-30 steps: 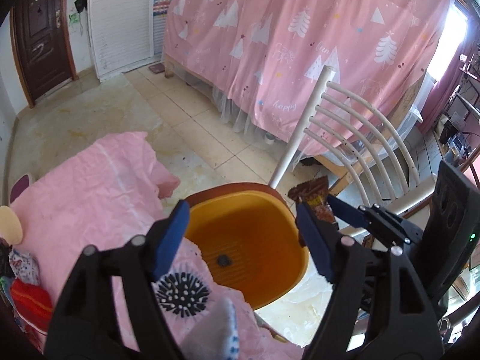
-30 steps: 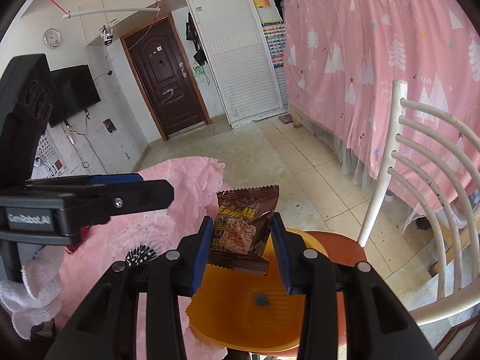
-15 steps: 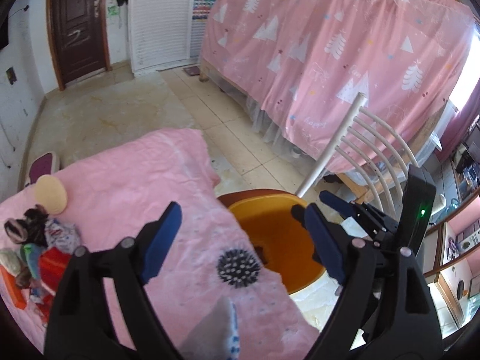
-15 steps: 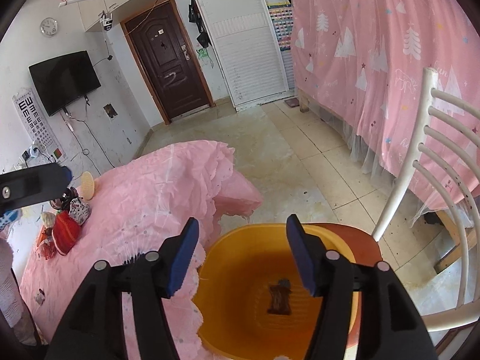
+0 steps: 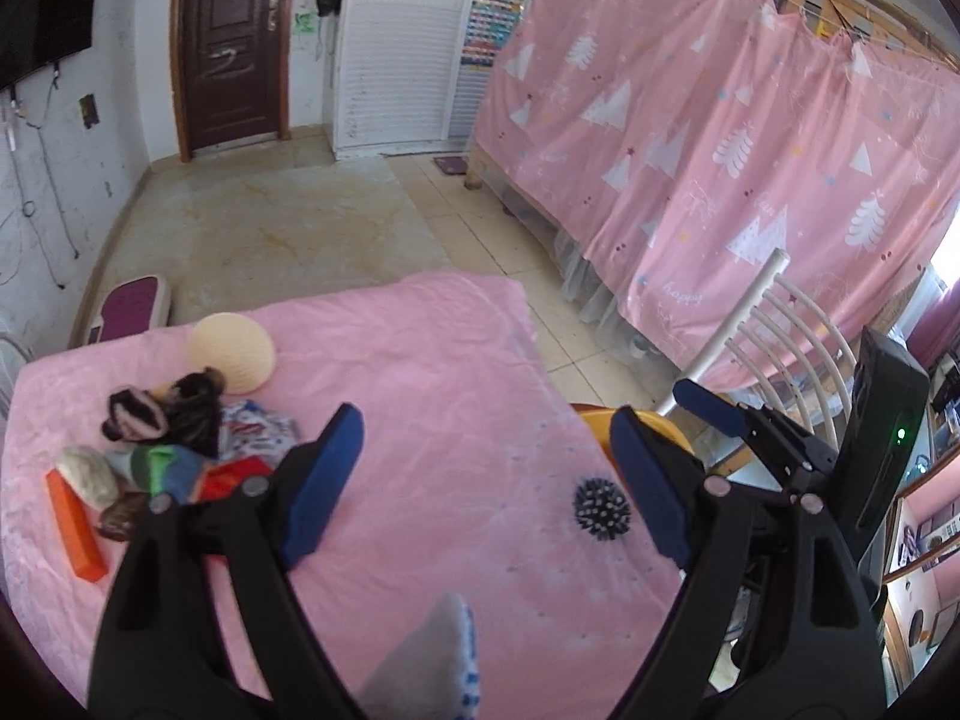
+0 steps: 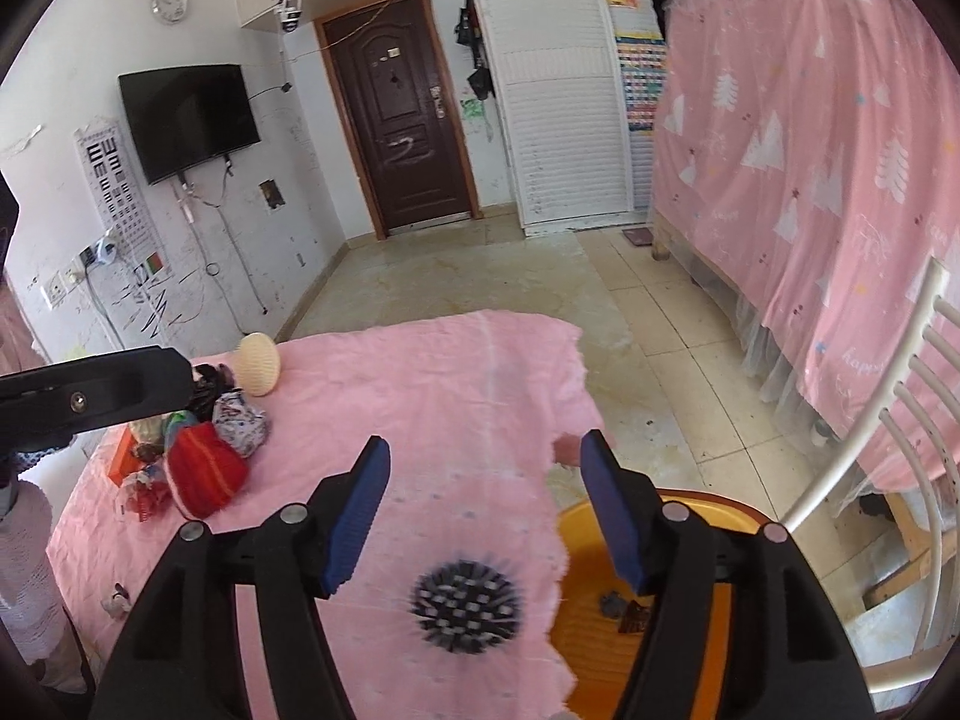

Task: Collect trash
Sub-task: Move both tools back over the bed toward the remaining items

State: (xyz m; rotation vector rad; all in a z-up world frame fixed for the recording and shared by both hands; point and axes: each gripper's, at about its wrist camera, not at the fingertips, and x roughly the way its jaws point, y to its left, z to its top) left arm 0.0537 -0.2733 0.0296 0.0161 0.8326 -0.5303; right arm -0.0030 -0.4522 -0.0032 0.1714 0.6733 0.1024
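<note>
While opening with nothing between the blue pads, right gripper point(image 6: 483, 507) above a spiky black ball point(image 6: 465, 606) on pink cloth point(image 6: 456, 384). Beside it, trash wrapper point(image 6: 635, 618) down in the orange basin point(image 6: 708, 507). Left gripper point(image 5: 489, 483) spread wide, empty. Farther back, heaped clutter point(image 5: 171, 444).

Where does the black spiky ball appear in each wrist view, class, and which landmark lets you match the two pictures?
Left wrist view: spiky ball lies lower right of centre, on the pink cloth.
Right wrist view: spiky ball lies low, near the middle, blurred.
Shared landmark: the orange basin beside it.
</note>
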